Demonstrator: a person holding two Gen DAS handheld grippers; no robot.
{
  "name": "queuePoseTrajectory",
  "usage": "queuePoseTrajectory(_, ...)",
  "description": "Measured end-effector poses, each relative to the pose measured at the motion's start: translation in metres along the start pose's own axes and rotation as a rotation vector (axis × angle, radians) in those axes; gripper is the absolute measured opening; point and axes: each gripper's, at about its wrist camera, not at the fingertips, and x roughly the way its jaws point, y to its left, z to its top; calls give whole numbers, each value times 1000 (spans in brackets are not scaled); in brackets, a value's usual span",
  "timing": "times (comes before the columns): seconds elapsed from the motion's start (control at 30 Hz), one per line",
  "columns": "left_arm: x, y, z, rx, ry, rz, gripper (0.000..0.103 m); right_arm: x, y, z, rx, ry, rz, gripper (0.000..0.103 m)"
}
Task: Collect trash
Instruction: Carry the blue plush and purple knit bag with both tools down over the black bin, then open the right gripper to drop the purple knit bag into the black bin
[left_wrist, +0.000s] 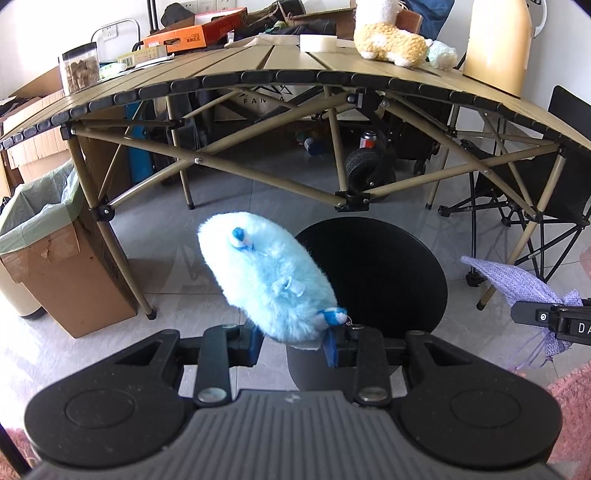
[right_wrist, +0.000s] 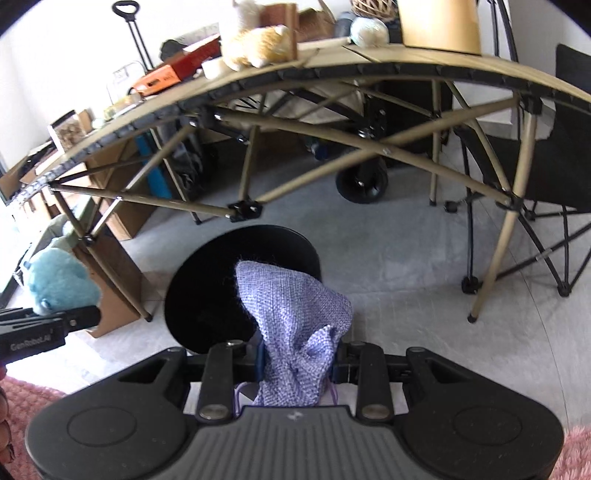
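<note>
Gripping a fluffy light-blue plush toy (left_wrist: 266, 280), your left gripper (left_wrist: 293, 341) has its blue-padded fingers (left_wrist: 256, 341) clenched on the lower end of the toy, which stands up and tilts to the left above the rim of the round black bin (left_wrist: 388, 280). The bin stands on the grey tiled floor (left_wrist: 207, 229), just in front of the folding desk (left_wrist: 236, 62).

Your right gripper (right_wrist: 297, 363) holds a purple woven cloth bag (right_wrist: 295, 325); its fingers are closed on the lower part of the bag, and the upper part of the bag rises in front of the open mouth of the same black bin (right_wrist: 207, 295). In the left wrist view this bag (left_wrist: 517, 280) is seen at the right edge, beside the bin.

To the left of the desk legs stands a cardboard box (left_wrist: 74, 277) lined with a pale green plastic bag (left_wrist: 40, 210). On the desk you can see a cream and tan plush alpaca (left_wrist: 388, 40), a clear jar with brown contents (left_wrist: 79, 68) and an orange box (left_wrist: 177, 37). A black folding chair (left_wrist: 535, 192) stands at the right, and a pink rug (left_wrist: 572, 398) lies at the lower right corner.
</note>
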Motion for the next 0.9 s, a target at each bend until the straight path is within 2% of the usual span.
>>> queuePoseTrajectory(0.37,12,1,3,-8,28,11,33,14,1,3,0,38,-10,29)
queuePoseTrajectory(0.9,33,20,5,-60,75,43,33,50,33,34,-39,75,22,29)
